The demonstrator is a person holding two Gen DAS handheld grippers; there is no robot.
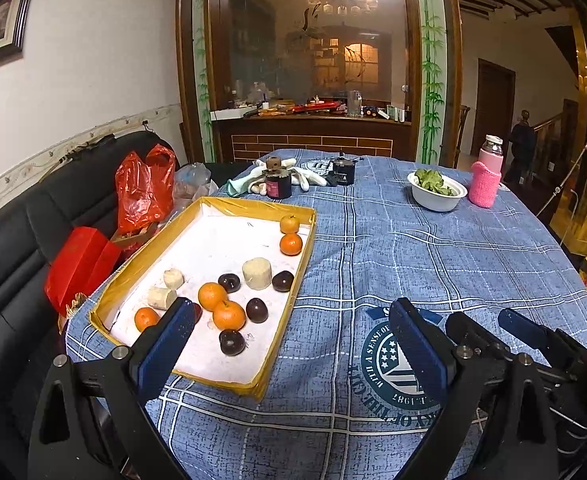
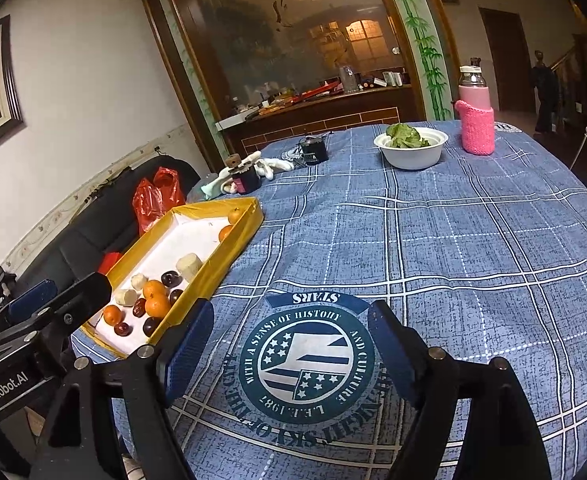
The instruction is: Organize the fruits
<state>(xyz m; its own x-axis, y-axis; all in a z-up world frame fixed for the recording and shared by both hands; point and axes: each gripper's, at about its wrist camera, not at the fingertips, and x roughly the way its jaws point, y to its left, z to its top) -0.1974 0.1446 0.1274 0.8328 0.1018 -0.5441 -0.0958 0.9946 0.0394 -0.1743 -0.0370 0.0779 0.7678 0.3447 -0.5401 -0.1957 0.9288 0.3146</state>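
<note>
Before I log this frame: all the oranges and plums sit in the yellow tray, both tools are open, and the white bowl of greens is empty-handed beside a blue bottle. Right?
One slip: the bottle beside the white bowl is pink, not blue, as the right wrist view shows. The rest stands: fruit in the yellow tray, left tool and right tool open.

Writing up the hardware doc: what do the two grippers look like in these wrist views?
Both match: the left gripper and right gripper have black angular frames with triangular cutouts, silver round pivot bolts, and flat rectangular dark-blue textured pads on the fingers. In the right wrist view the left unit's body carries white "GenRobot.AI" lettering. No cables or sleeves are clearly visible.
</note>
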